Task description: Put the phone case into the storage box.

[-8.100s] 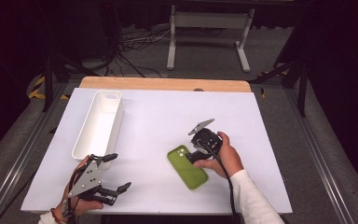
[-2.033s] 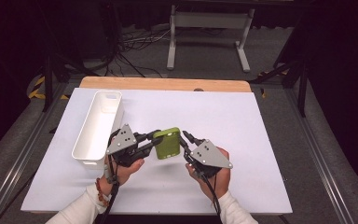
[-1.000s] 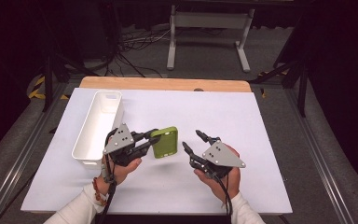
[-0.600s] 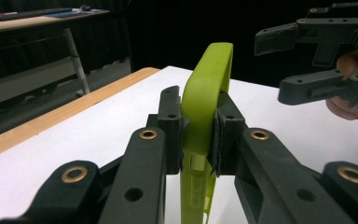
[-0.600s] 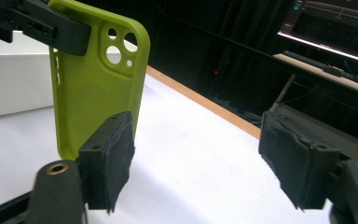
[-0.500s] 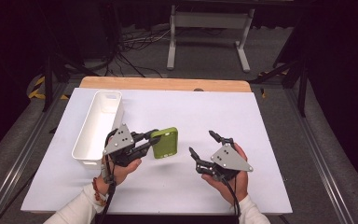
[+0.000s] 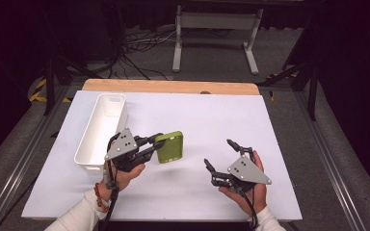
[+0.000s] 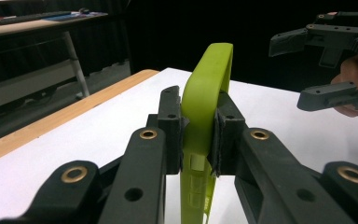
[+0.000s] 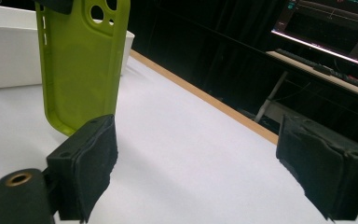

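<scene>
On the white-covered counter point(image 7: 183, 110) the long white plastic bin point(image 7: 103, 130) stands empty at the left, so the likely drop-off is not yet done. The lime-green soft phone case point(image 7: 171, 146) is already lifted clear of the counter, just right of the bin. The left gripper point(image 7: 152, 143) has its fingers point(image 8: 171, 123) clamped on the case's edge. The right gripper point(image 7: 219, 155), well apart, has just been opening its fingers point(image 9: 91, 161); nothing lies between them.
</scene>
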`<act>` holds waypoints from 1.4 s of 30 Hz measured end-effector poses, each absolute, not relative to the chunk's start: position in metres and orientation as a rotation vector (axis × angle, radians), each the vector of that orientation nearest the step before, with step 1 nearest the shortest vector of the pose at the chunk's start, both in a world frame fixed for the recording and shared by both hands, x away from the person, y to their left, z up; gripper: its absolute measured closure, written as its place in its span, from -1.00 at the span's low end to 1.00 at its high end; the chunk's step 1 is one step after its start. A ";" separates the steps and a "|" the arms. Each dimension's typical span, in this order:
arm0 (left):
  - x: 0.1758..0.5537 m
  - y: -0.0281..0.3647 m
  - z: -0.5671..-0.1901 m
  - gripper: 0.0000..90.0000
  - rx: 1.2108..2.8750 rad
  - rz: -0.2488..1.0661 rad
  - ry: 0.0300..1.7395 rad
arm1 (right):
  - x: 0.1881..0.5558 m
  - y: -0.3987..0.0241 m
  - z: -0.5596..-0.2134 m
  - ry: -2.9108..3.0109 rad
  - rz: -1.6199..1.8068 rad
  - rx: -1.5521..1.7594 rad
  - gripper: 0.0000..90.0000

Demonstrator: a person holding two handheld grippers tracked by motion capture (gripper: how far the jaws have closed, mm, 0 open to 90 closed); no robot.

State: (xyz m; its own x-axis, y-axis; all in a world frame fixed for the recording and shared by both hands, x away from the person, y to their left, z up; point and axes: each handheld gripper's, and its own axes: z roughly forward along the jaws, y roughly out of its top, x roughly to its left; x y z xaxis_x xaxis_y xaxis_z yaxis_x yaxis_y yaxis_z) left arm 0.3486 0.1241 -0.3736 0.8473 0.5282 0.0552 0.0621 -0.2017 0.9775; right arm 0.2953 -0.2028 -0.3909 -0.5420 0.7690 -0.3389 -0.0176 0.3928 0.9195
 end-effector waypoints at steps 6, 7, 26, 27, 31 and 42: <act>0.347 0.126 -0.372 0.72 1.737 0.450 0.447 | 0.290 -0.209 -0.397 1.837 1.200 0.628 -0.71; 0.346 0.126 -0.371 0.72 1.740 0.450 0.444 | 0.288 -0.211 -0.398 1.839 1.191 0.627 -0.70; 0.342 0.136 -0.361 0.72 1.732 0.473 0.423 | 0.276 -0.233 -0.422 1.856 1.166 0.675 -0.68; 0.342 0.137 -0.360 0.72 1.733 0.474 0.425 | 0.275 -0.233 -0.422 1.857 1.166 0.674 -0.68; 0.343 0.142 -0.358 0.72 1.728 0.469 0.430 | 0.273 -0.235 -0.425 1.868 1.170 0.681 -0.68; 0.342 0.156 -0.350 0.72 1.700 0.490 0.442 | 0.269 -0.241 -0.431 1.889 1.168 0.700 -0.68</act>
State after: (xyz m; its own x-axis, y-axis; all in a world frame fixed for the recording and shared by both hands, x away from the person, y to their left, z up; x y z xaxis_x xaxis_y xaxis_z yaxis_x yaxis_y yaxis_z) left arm 0.3421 0.1560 -0.3497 0.8365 0.5424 0.0786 0.0220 -0.1765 0.9841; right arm 0.2686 -0.2409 -0.4307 -0.5350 0.7756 -0.3350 0.0470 0.4233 0.9048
